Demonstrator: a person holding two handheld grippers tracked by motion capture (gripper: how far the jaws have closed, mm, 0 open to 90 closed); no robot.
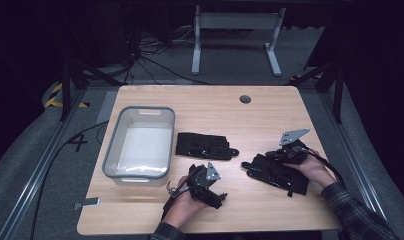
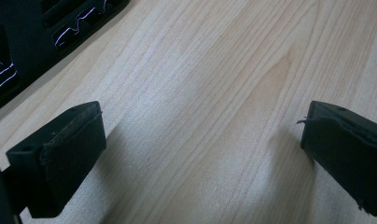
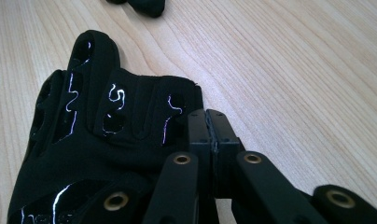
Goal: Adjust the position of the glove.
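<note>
The right gripper (image 3: 210,128), jaws pinched together on the black fabric glove's (image 3: 98,140) edge, could slip off that thin hem. The left gripper (image 2: 200,154) stands wide open over bare wood.

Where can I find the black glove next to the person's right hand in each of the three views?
High view: the glove lies at the lower right of the table.
Right gripper view: the glove fills the left half, beside the shut right gripper.
Left gripper view: a glove piece is in the upper left corner; I cannot tell if it is the same one.
Shared landmark: the light wooden table.
</note>
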